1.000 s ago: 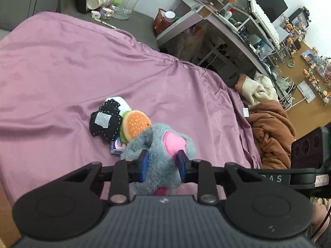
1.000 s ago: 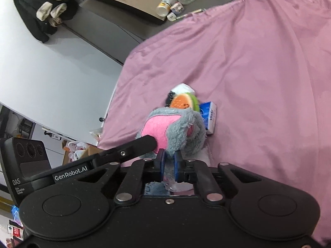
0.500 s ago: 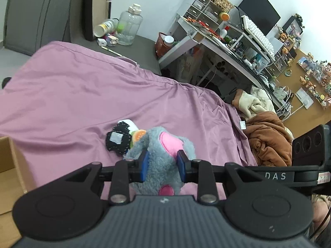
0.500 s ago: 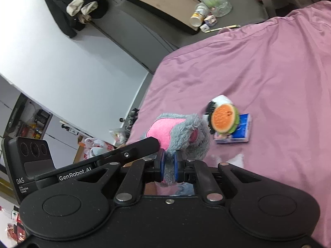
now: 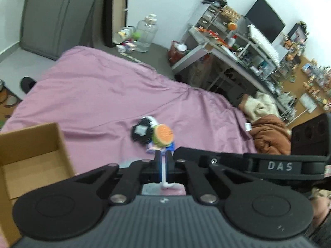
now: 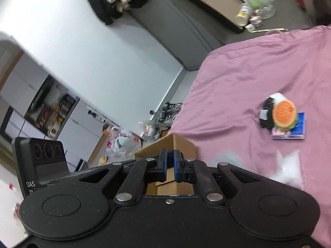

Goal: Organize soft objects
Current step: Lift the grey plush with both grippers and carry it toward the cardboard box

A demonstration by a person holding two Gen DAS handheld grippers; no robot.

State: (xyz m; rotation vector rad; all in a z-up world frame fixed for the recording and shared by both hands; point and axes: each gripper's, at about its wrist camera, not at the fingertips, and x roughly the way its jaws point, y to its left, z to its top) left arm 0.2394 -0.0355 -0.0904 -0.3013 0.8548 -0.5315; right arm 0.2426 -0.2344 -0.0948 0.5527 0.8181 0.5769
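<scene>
The grey plush has gone from view and a cardboard box (image 5: 31, 144) has appeared. The left gripper (image 5: 164, 161) is clenched on a thin white strip (image 5: 164, 175); the right gripper (image 6: 170, 161) is clenched with nothing in it. The burger toy (image 5: 163, 134) lies right of the box. So thin a hold may slip, dropping whatever hangs from it beside the box

My right gripper (image 6: 169, 161): blue pads drawn together, nothing I can see between them.
Cardboard box (image 6: 175, 144): right behind my fingertips, at the bedspread's edge.
Pink bedspread (image 6: 248, 72): fills my view from 1 to 4 o'clock.
Burger plush (image 6: 284, 113): at 3 o'clock, touching a black-and-white plush (image 6: 269, 111), on a blue packet (image 6: 289, 133).
White fluff (image 6: 288, 168): on the bedspread at 4 o'clock.
Clear jug (image 6: 258, 2): on the grey floor at 1 o'clock.
</scene>
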